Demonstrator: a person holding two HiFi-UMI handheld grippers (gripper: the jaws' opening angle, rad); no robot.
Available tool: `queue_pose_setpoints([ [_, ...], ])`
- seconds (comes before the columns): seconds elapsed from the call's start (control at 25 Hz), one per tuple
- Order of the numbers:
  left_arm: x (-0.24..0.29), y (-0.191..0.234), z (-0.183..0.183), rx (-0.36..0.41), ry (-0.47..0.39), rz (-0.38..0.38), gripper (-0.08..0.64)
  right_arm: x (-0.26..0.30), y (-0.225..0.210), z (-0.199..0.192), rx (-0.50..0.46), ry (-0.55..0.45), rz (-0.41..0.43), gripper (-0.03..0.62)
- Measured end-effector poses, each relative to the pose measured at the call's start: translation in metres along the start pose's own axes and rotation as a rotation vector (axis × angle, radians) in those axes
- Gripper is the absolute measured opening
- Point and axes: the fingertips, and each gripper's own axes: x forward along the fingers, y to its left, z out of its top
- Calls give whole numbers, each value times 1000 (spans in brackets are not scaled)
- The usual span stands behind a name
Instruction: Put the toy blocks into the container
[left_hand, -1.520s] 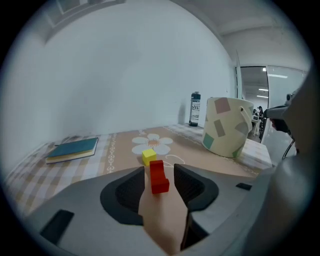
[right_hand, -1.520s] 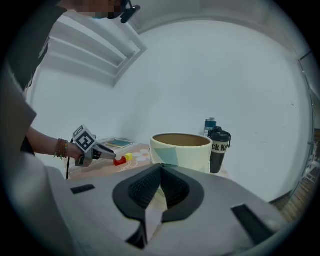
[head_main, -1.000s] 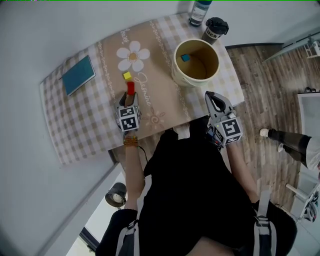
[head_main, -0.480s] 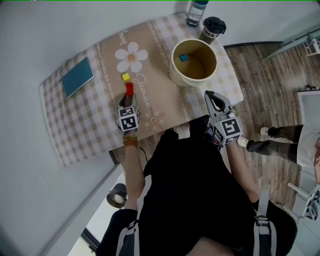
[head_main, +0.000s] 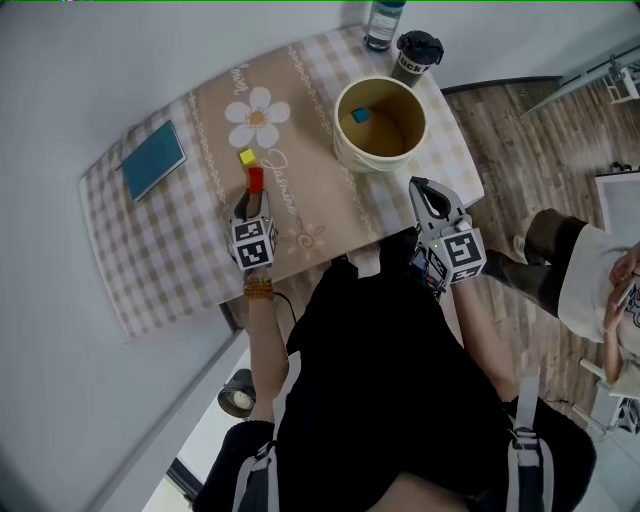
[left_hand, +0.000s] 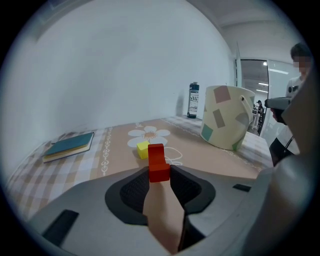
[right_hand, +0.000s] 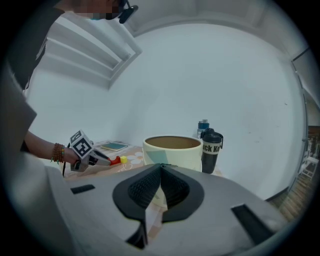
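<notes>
Likely an office room: plain white walls (left_hand: 125, 65), wood floor (head_main: 520, 140), glass door (left_hand: 252, 90), checked tablecloth (head_main: 160, 250)

I see bright, even indoor light, soft shadows on table (head_main: 180, 240); fisheye bend, dark corners; left hand-held gripper (left_hand: 160, 175) blurry up close.

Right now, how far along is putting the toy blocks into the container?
Done: a blue block lies inside the cream container. In hand: the left gripper has just been closing its jaws and pinches the red block. Left: drop it in, then fetch the yellow block from the tablecloth. The right gripper is shut, empty.
</notes>
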Motion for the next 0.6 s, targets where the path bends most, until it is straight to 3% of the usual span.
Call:
queue_pose_setpoints([
  [0.24, -10, -17, 38, 43, -66, -34, 146, -6, -11, -2, 18, -7, -31, 6],
  [0.6, -31, -93, 96, 131, -165, -211, 146, -24, -34, -9, 59, -15, -102, 6],
])
